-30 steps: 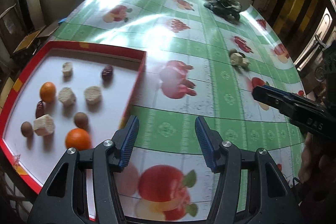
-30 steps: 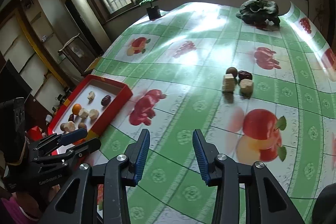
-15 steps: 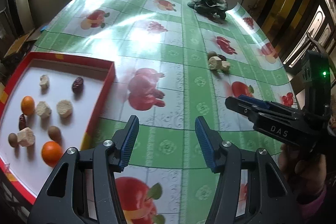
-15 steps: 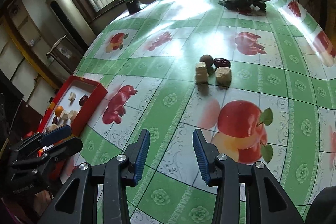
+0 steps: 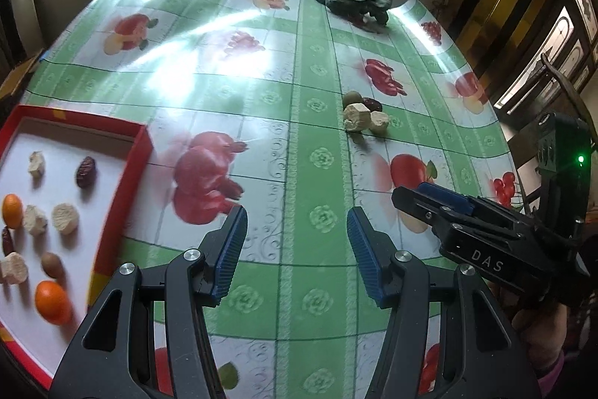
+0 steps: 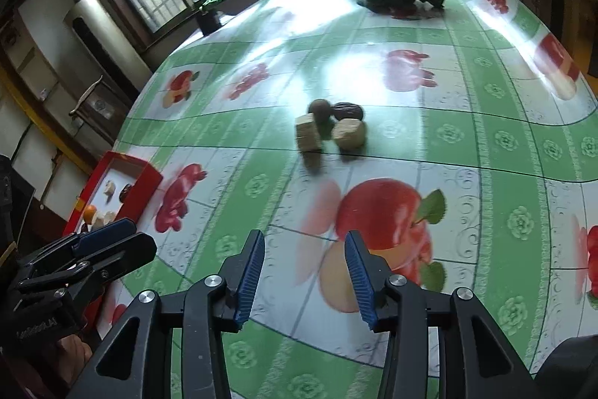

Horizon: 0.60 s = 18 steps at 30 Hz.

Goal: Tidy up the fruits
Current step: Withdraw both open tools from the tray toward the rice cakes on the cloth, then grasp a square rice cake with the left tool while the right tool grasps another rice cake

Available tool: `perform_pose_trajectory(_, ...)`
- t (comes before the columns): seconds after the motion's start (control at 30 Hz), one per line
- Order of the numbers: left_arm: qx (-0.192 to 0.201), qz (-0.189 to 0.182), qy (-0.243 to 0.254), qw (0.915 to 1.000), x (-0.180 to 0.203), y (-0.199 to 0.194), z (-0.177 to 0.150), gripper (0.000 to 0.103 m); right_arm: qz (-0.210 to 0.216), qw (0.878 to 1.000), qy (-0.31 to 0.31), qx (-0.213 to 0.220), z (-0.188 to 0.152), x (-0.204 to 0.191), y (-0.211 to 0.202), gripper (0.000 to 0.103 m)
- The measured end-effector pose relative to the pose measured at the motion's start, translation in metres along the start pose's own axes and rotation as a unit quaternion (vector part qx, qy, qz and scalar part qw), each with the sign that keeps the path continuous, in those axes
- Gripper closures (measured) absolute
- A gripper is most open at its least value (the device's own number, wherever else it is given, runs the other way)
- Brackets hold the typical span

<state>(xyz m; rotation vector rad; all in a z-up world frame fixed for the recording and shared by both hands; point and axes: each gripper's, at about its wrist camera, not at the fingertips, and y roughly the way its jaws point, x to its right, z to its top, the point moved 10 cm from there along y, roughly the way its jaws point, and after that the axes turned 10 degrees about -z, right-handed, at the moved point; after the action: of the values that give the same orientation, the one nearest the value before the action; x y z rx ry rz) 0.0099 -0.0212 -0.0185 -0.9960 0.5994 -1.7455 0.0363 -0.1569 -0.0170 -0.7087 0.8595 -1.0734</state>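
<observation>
Ahead, fruit cluster (image 6: 330, 128), beyond right gripper (image 6: 304, 266) fingertips

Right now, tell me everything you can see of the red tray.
The red tray is a shallow rectangular box with red walls and a white floor, cardboard by the look. It lies flat at the near left of the table, partly cut off by the left wrist view. Inside lie two oranges, pale chunks, dark red dates and small brown round fruits, spread apart. Neither gripper touches it.
</observation>
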Motion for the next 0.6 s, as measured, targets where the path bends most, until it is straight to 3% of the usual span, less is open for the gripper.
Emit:
perform_pose_trajectory(0.3,-0.027,-0.012,-0.005,0.9996,0.006,0.023,0.004,0.048,-0.019,0.999,0.041,0.010,0.009,0.033,0.000,0.059)
perform_pose_trajectory(0.6,-0.041,0.004,-0.021,0.9990,-0.004,0.038,0.028,0.048,-0.026,0.997,0.064,0.023,0.012,0.057,-0.006,0.058)
